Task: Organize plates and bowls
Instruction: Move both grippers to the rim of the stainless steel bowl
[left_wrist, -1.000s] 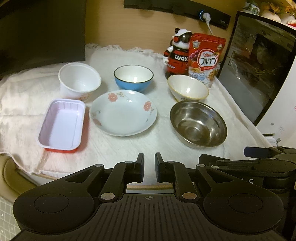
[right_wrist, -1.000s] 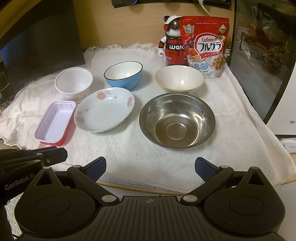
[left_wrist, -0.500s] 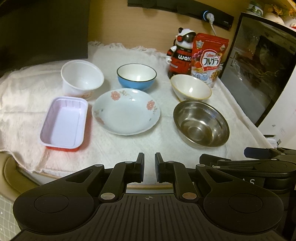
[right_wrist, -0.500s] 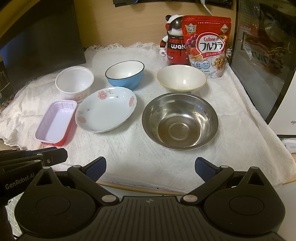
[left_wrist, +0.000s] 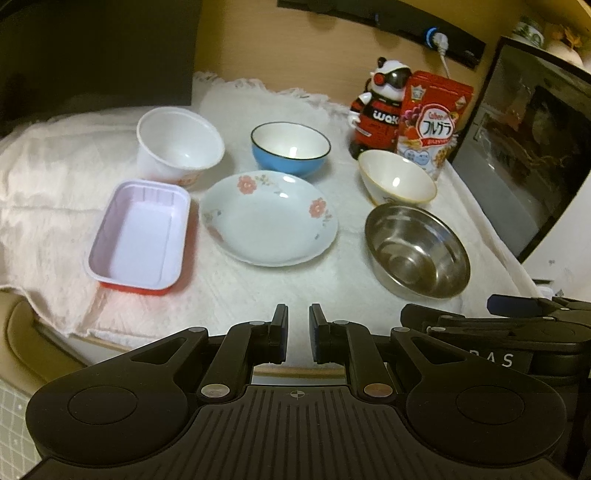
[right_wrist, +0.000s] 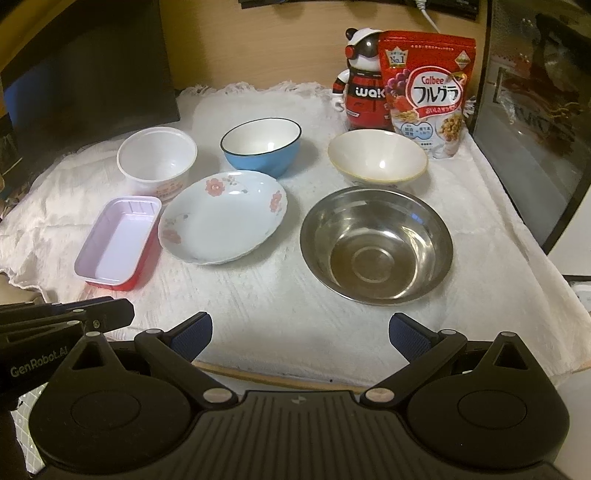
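Six dishes sit mouth-up on a white cloth (right_wrist: 280, 295) spread over the desk (right_wrist: 273, 376), in two loose rows; at the back a white plastic cup-bowl (right_wrist: 157, 157), a blue bowl (right_wrist: 261, 146) with a dark rim and white inside, and a cream bowl (right_wrist: 377, 158) with a thin yellow rim; the cream bowl looks slightly tipped in the left wrist view; in front, a rectangular tray (right_wrist: 118, 242), pale lilac inside and red outside, with its long axis running from the near edge away toward the cup-bowl; just beside it a shallow floral plate (right_wrist: 223, 216), white with pink flowers and a scalloped edge; farther right, apart from the plate, a steel bowl (right_wrist: 376, 243), round and shiny, just in front of the cream bowl; behind the cream bowl stand a cereal bag (right_wrist: 426, 92) and a toy figure (right_wrist: 360, 88); the left tongs (left_wrist: 297, 332) are clenched on nothing, above the desk's near edge; the right tongs (right_wrist: 299, 336) are released, spread wide and empty, also at the near edge.
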